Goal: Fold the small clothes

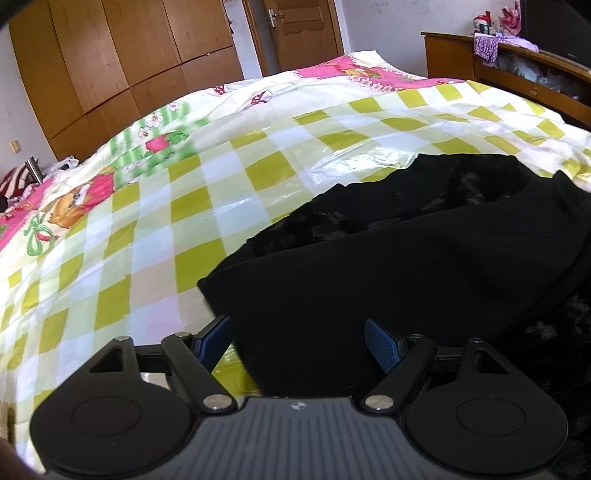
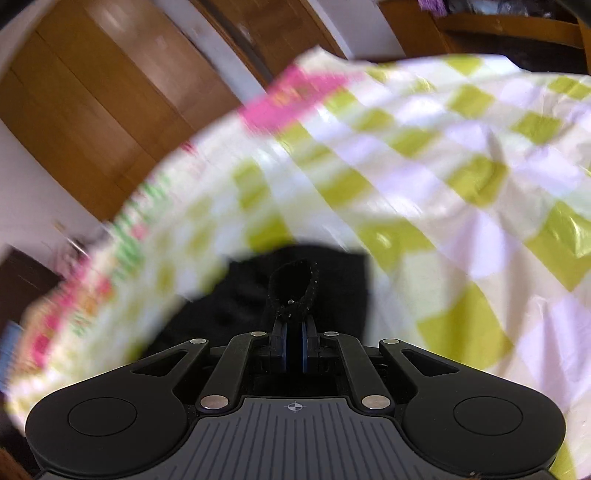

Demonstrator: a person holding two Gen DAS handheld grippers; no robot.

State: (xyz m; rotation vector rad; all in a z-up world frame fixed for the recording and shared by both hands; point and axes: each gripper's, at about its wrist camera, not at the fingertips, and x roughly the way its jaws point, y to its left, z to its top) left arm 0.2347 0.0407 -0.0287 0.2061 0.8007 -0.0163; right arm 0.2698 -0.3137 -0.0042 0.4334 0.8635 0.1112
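A black garment (image 1: 406,251) lies on the green-and-white checked bedcover (image 1: 155,229), filling the right half of the left wrist view. My left gripper (image 1: 299,339) is open just above the garment's near left corner, with its blue pads (image 1: 382,345) apart and nothing between them. In the right wrist view, my right gripper (image 2: 294,332) is shut on a fold of the black garment (image 2: 291,284), which stands up in a small loop above the fingertips. The rest of the cloth hangs dark below. That view is blurred by motion.
The bed's checked cover (image 2: 461,192) spreads all around. Wooden wardrobes (image 1: 110,62) and a door (image 1: 299,33) stand at the back wall. A wooden headboard shelf (image 1: 517,70) with toys and cloths is at the far right.
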